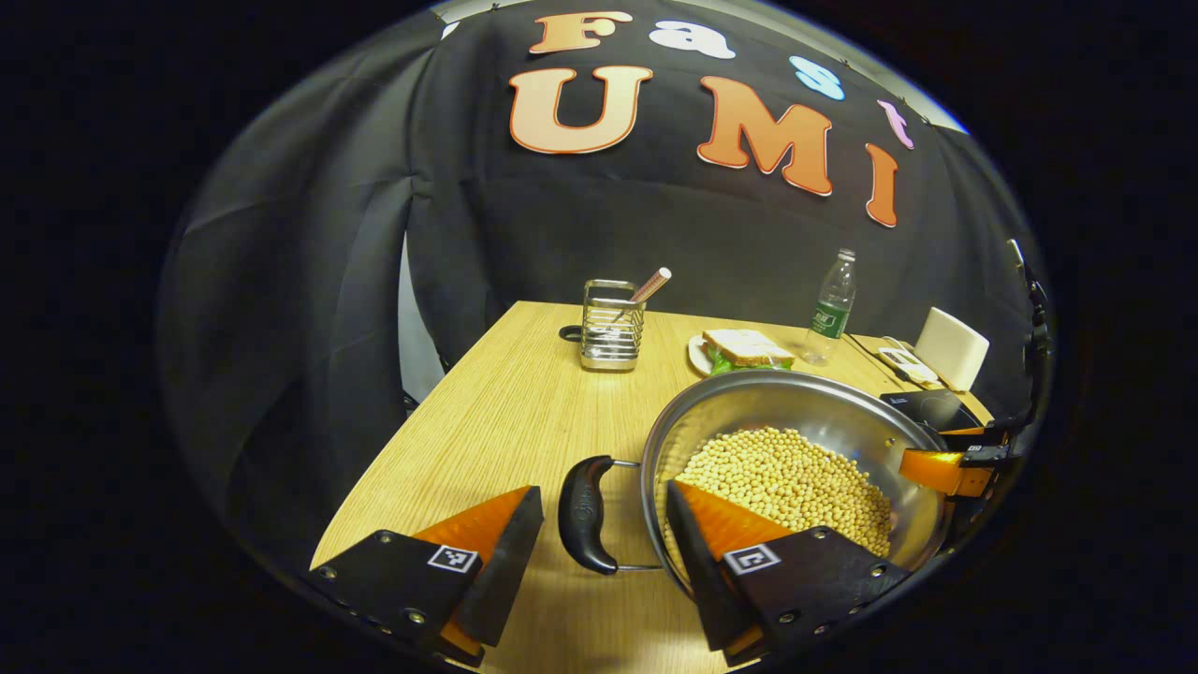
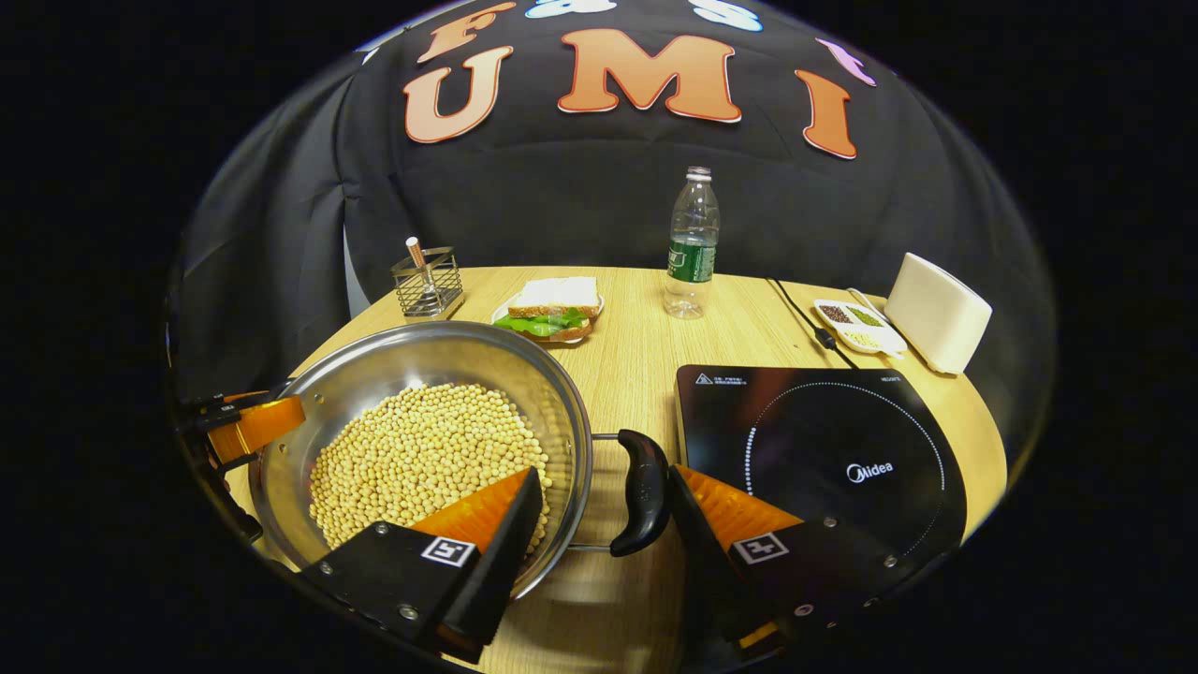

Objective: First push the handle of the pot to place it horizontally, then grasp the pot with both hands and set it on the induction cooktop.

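Observation:
A steel pot [image 1: 796, 401] full of pale beans [image 1: 796, 477] sits on the wooden table [image 1: 524, 412]. My left gripper [image 1: 604, 496] is open and straddles the pot's black left handle [image 1: 585, 515] and rim, one finger over the beans. On the far rim shows a finger [image 1: 945, 471] of the other gripper. In the right gripper view the pot [image 2: 421, 360] lies left of the black induction cooktop [image 2: 824, 449]. My right gripper [image 2: 606, 477] is open around the right handle [image 2: 643, 505], which lies against its right finger. The left gripper's finger [image 2: 257, 423] shows at the pot's far side.
Behind the pot stand a wire utensil holder [image 2: 428, 281], a sandwich on a plate [image 2: 550, 309], a water bottle [image 2: 691, 245], a small seasoning dish [image 2: 856, 323] and a white box [image 2: 936, 314]. The cooktop's cord [image 2: 800, 318] runs to the back.

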`<move>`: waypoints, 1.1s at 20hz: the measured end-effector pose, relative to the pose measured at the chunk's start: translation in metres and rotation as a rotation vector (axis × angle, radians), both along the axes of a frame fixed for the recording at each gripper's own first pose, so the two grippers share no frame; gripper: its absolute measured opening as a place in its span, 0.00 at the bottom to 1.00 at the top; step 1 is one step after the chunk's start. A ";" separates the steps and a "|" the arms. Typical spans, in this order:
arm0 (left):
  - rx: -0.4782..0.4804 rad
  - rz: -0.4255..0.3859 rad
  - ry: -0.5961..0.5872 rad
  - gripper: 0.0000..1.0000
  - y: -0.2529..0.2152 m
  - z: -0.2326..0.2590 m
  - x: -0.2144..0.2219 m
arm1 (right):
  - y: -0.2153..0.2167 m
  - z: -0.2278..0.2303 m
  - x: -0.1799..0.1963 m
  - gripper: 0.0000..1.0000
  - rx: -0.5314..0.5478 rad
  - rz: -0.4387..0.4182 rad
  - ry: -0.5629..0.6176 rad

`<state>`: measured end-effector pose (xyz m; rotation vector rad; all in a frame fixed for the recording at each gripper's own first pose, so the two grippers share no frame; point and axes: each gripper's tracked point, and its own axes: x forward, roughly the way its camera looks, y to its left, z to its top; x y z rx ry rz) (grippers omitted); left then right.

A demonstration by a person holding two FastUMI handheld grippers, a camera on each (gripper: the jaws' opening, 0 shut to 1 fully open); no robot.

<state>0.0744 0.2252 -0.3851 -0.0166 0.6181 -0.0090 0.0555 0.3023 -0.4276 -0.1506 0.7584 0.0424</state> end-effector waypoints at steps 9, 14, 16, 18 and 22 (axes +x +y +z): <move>-0.062 0.061 0.041 0.52 -0.013 0.009 -0.027 | -0.007 0.014 0.004 0.57 0.065 -0.017 -0.018; -0.023 0.070 -0.020 0.52 -0.028 0.044 -0.033 | -0.017 0.035 0.000 0.57 0.094 -0.013 -0.044; 0.006 0.061 -0.041 0.52 -0.035 0.057 -0.034 | -0.022 0.046 -0.002 0.57 0.105 -0.015 -0.054; 0.021 0.053 -0.051 0.52 -0.043 0.066 -0.035 | -0.029 0.056 -0.002 0.57 0.109 -0.015 -0.074; 0.022 0.038 -0.060 0.52 -0.064 0.079 -0.038 | -0.049 0.072 -0.003 0.57 0.108 -0.025 -0.097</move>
